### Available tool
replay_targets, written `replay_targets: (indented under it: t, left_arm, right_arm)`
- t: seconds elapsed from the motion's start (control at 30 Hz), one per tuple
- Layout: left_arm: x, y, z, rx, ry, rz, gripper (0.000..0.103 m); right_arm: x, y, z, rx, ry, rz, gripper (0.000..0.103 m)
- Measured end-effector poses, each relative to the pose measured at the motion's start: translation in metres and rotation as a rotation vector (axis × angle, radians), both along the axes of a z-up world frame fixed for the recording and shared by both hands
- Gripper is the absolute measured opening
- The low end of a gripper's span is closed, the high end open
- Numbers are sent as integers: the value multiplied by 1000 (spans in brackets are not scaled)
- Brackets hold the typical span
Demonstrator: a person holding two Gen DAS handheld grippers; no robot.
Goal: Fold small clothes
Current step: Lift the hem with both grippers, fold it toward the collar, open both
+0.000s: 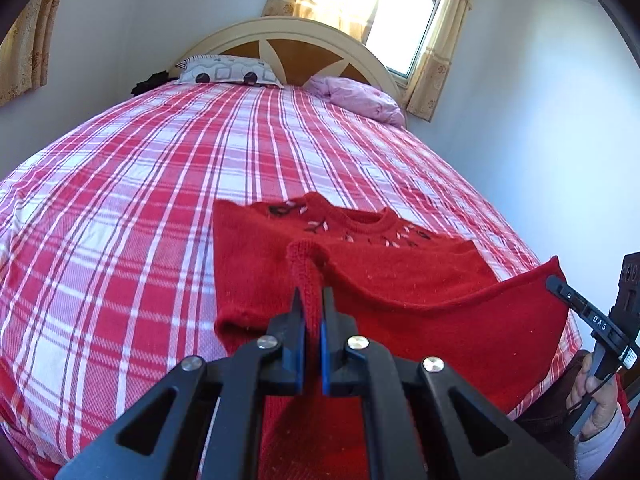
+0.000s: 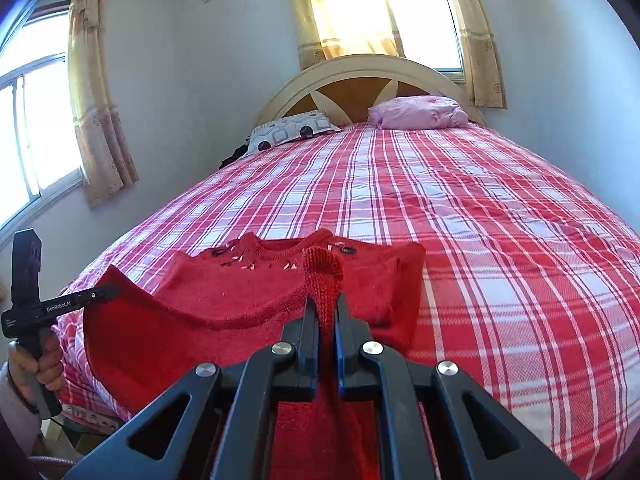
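A small red knitted sweater point(image 1: 400, 272) with embroidered neckline lies on the plaid bed, its lower hem lifted toward me. My left gripper point(image 1: 311, 300) is shut on the hem's left corner, with the knit bulging up between the jaws. My right gripper point(image 2: 327, 304) is shut on the hem's right corner of the sweater point(image 2: 240, 292). The right gripper shows in the left wrist view point(image 1: 560, 286) at the far right. The left gripper shows in the right wrist view point(image 2: 108, 291) at the far left. The hem hangs in a sagging line between the two.
The bed point(image 1: 160, 180) has a red and white plaid sheet. A patterned pillow point(image 1: 228, 70) and a pink bundle point(image 1: 360, 96) lie by the curved headboard point(image 1: 296, 40). Walls and curtained windows point(image 2: 416, 16) surround the bed. A dark item point(image 1: 150, 82) lies beside the pillow.
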State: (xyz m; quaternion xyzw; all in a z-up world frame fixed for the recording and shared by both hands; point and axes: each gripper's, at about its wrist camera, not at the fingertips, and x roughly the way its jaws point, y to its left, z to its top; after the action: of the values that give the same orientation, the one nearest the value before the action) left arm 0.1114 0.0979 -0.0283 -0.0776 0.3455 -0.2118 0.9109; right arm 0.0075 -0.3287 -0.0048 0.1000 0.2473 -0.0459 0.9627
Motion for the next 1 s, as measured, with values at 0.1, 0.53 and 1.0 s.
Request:
replay_targets:
  t: [0.1,0.53,1.0]
  left_arm:
    - [12,-2,6,15,-10,11,6]
    - [120,-9,12,-11,18,89,6]
    - [202,-31,-59,107,171,168,7]
  right_arm:
    - [8,-5,9,4,-12,9,5]
    - [121,-38,29,-111,30,-4,5]
    - [231,-78,-55,-132,251,-60,5]
